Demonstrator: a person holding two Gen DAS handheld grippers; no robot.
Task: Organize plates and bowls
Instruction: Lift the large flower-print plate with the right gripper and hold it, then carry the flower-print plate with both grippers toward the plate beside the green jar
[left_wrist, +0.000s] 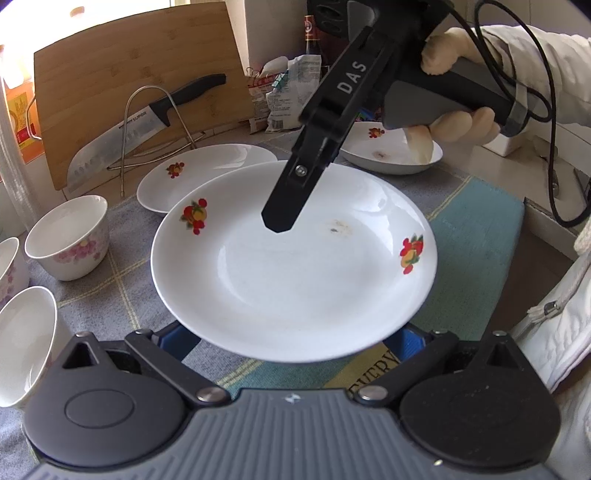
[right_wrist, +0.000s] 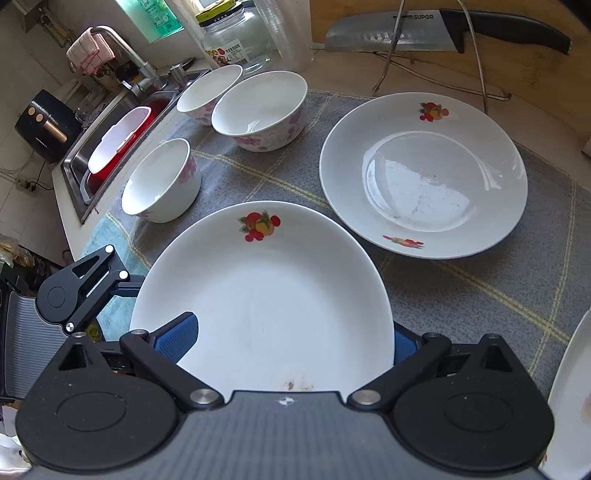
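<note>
The right gripper (right_wrist: 291, 343) pinches the near rim of a white plate (right_wrist: 266, 295): one blue pad (right_wrist: 177, 338) lies on top of the rim at the left, and the other pad at the right is mostly hidden behind the plate's edge. In the left wrist view the same gripper comes down from the upper right, held by a gloved hand (left_wrist: 458, 122), and only one black finger (left_wrist: 284, 206) shows over the plate. The left gripper (left_wrist: 291, 343) is at the opposite rim; its blue pads (left_wrist: 177, 341) peek out from under the plate at both sides, so it seems spread wide under the rim, but the tips are covered and I cannot tell if it grips. The plate is above a grey checked mat (right_wrist: 461, 288). A second plate (right_wrist: 424, 173) lies on the mat just beyond, and a third (left_wrist: 391, 155) is farther right, partly hidden by the hand. Three bowls (right_wrist: 258, 110) stand to the left side, near a sink (right_wrist: 122, 147). Behind, a knife (left_wrist: 140, 125) leans on a wire stand before a cutting board (left_wrist: 129, 81). At the right edge of the right wrist view, a plate rim is cut off.
</note>
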